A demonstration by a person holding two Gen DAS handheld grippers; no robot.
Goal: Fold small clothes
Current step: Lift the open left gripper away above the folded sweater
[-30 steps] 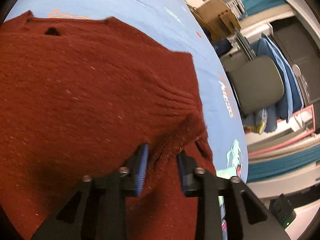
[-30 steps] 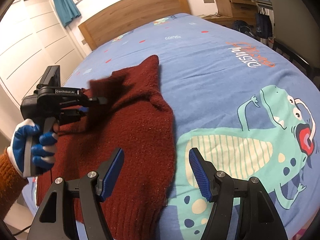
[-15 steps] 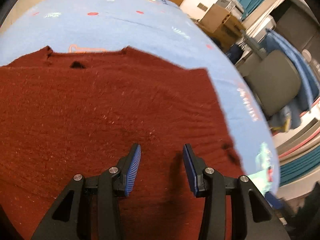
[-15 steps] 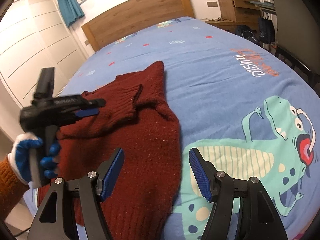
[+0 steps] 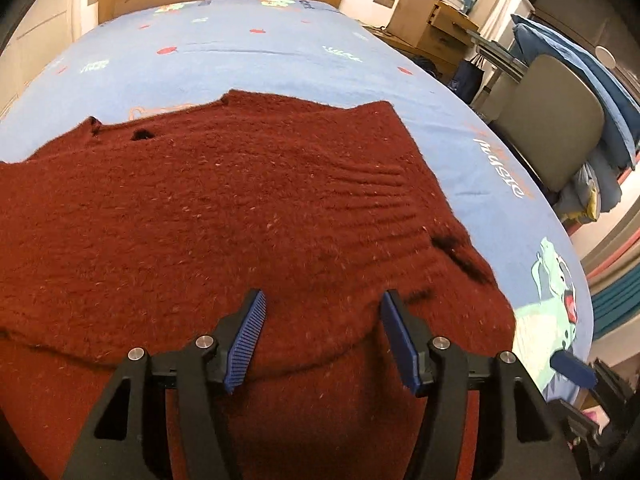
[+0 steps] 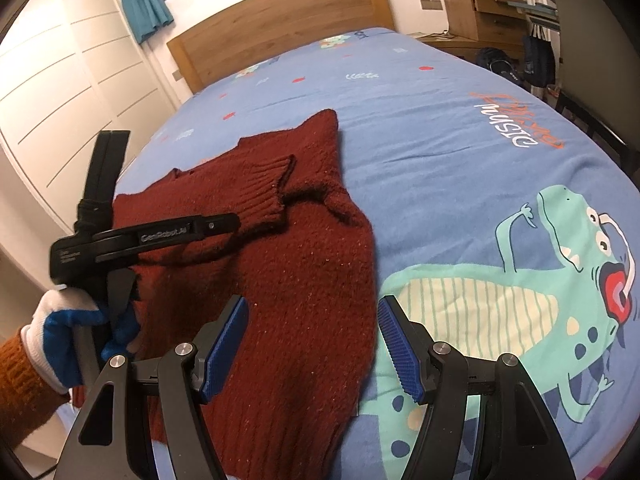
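1. Right wrist view: the red sweater (image 6: 304, 280) lies on the bed (image 6: 460, 152), to the left of the dinosaur print (image 6: 520, 304); its long axis runs from my near edge up toward the far headboard (image 6: 280, 28).
2. One sleeve (image 6: 260, 192) is laid across the body, cuff pointing right; I judge the fold part done.
3. My right gripper (image 6: 312, 340) has its jaws wide and holds nothing; the sweater's near right edge lies directly below and between them.
4. My left gripper (image 6: 224, 222) hovers over the sweater's left half, beside the folded cuff.
5. Left wrist view: the left gripper (image 5: 322, 332) also stands wide and empty, just above the knit (image 5: 240, 208).
6. Judgement: the right side, not yet folded, lies nearer my right gripper, so that hand suits the next grasp.
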